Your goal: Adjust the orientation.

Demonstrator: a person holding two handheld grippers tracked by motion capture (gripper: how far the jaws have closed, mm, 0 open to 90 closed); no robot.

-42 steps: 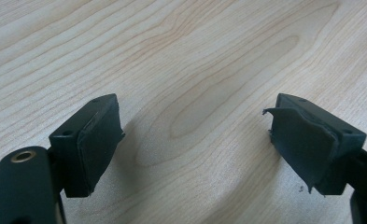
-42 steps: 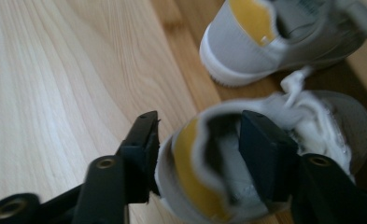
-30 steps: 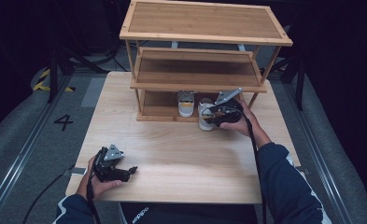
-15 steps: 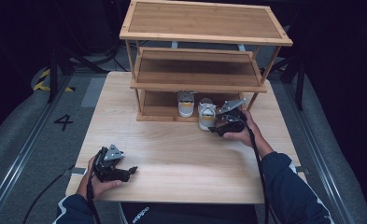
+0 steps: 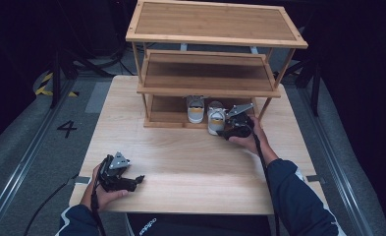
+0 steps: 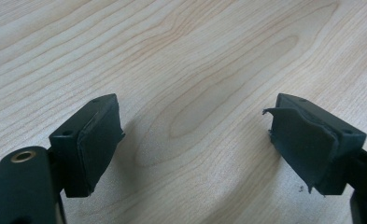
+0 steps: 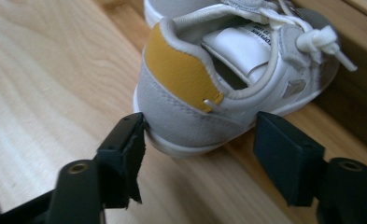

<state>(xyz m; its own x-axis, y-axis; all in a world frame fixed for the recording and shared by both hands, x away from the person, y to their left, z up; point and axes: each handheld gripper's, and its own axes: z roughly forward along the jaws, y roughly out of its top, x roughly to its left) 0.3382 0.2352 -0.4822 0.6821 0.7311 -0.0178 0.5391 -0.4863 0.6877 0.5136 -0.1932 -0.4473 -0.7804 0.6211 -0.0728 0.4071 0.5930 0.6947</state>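
A small grey and white shoe (image 5: 215, 119) (image 7: 195, 93) with a mustard heel tab sits at the front edge of the wooden rack's bottom shelf (image 5: 166, 117), its heel toward me. Its mate (image 5: 196, 109) stands just left of it, deeper on that shelf. My right gripper (image 5: 224, 131) (image 7: 200, 144) is low behind the nearer shoe. Its jaws have just been closing and straddle the heel. The left pad (image 7: 125, 154) meets the sole's edge, while the right pad (image 7: 284, 154) stands a little off. My left gripper (image 5: 137, 180) (image 6: 195, 140) rests open on the table's near left, nothing between its pads.
The bamboo rack (image 5: 215, 22) has three levels and stands at the back of the light wooden table (image 5: 195, 167). Its posts and middle shelf (image 5: 205, 73) overhang the shoes. Dark floor with a rail and a painted 4 (image 5: 67, 129) lies to the left.
My right gripper has sunk toward the table behind the shoe's heel, and its jaws stand around the heel. The left hand has stayed where it was.
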